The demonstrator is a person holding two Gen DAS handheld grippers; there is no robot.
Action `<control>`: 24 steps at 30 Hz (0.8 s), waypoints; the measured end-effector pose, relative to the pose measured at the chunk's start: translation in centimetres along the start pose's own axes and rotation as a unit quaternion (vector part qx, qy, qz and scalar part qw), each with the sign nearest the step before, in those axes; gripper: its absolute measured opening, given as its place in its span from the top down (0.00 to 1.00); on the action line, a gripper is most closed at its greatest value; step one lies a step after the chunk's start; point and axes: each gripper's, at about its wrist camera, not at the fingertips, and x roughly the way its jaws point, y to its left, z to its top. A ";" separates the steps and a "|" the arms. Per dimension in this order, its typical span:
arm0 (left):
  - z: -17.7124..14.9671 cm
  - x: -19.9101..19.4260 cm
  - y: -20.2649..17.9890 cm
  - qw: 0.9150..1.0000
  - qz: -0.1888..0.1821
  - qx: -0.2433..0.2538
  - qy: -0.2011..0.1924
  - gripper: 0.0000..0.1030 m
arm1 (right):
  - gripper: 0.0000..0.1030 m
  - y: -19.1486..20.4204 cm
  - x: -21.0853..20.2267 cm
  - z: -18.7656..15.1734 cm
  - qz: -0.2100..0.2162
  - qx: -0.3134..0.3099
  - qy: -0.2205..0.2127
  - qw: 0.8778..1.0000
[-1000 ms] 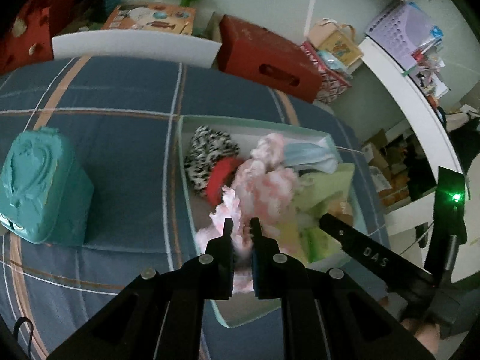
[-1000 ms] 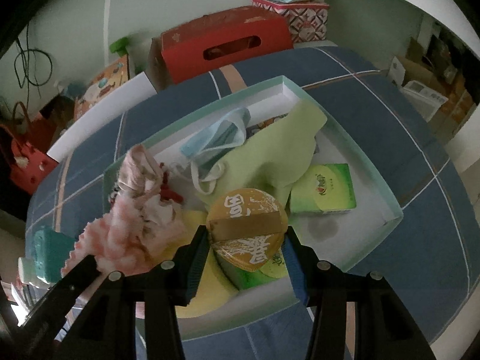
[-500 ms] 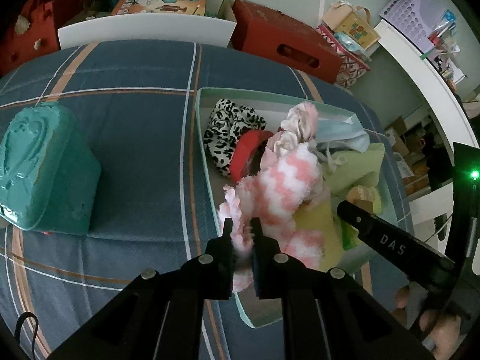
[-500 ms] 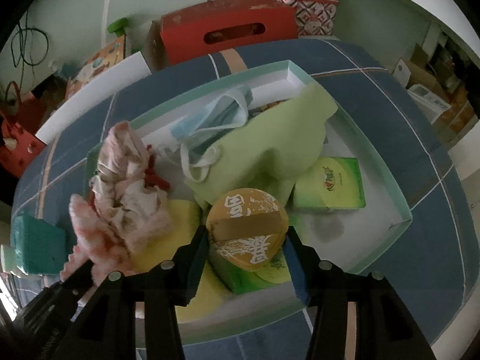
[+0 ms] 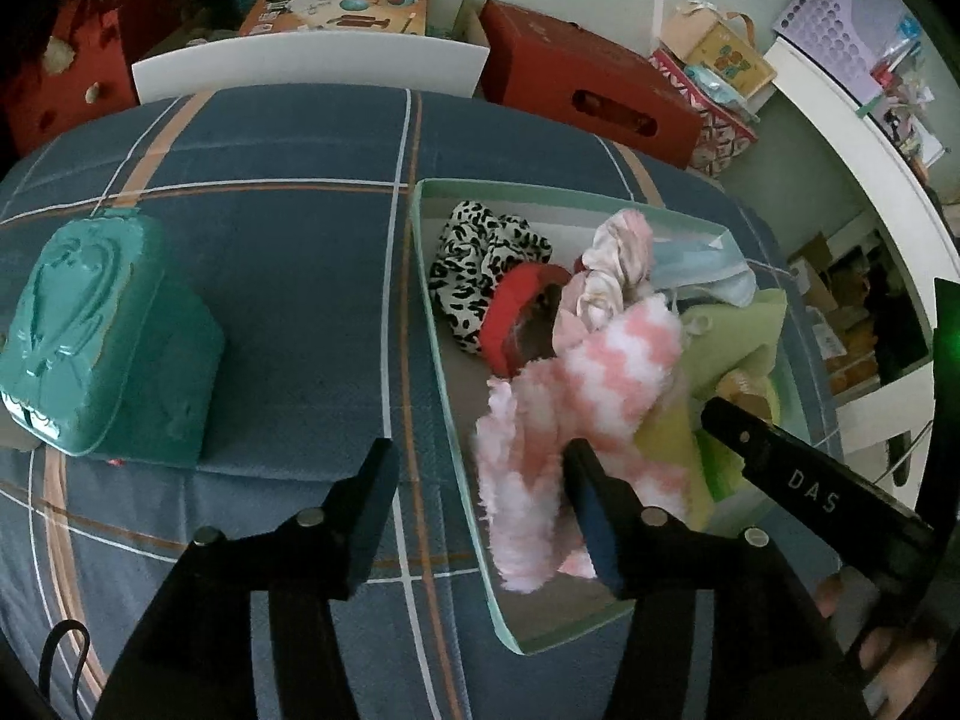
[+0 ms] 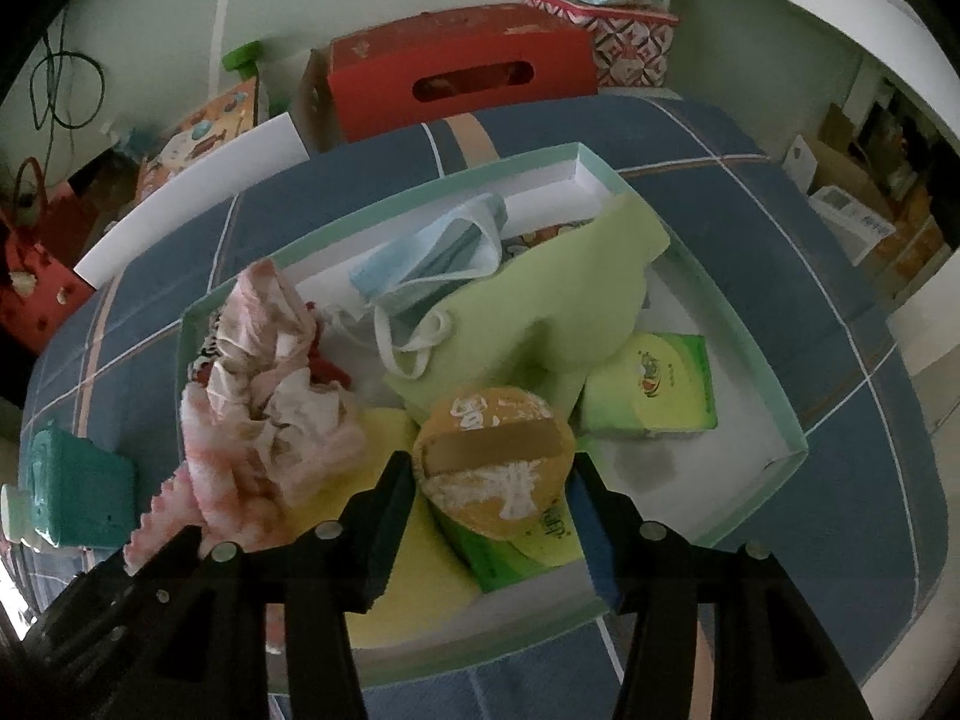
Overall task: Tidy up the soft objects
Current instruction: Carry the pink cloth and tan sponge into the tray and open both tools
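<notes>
I back my left hand-held gripper point(image 5: 477, 474), now released, straight off the pink-and-white fluffy sock point(image 5: 576, 414) so it stays draped inside the tray point(image 5: 429, 312) on the bed. A second ago its jaws pinched that sock; they have just been opening. My right hand-held gripper point(image 6: 492, 492) brackets the orange-lidded cup point(image 6: 492, 468); whether it presses I cannot tell.

A blue plaid bed point(image 5: 288, 252) bears a teal case point(image 5: 102, 342) and a mint-rimmed tray point(image 6: 744, 324).
</notes>
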 end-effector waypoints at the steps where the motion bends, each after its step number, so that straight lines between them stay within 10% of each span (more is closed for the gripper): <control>1: 0.0 -0.1 0.0 1.000 0.001 0.002 -0.002 0.39 | 0.44 0.1 -0.1 0.0 -0.001 -0.001 -0.003 1.000; 17: 0.3 -2.7 0.4 0.999 0.023 0.000 -0.033 0.19 | 0.34 0.4 -2.3 0.0 -0.019 -0.012 -0.034 0.999; 21: 0.2 -3.1 0.4 0.999 0.033 -0.001 -0.038 0.09 | 0.03 0.2 -2.4 0.1 -0.024 -0.008 -0.042 0.999; 24: 0.2 -3.3 0.5 0.999 0.034 0.001 -0.040 0.09 | 0.01 -0.1 -2.5 0.2 -0.035 -0.001 -0.046 0.998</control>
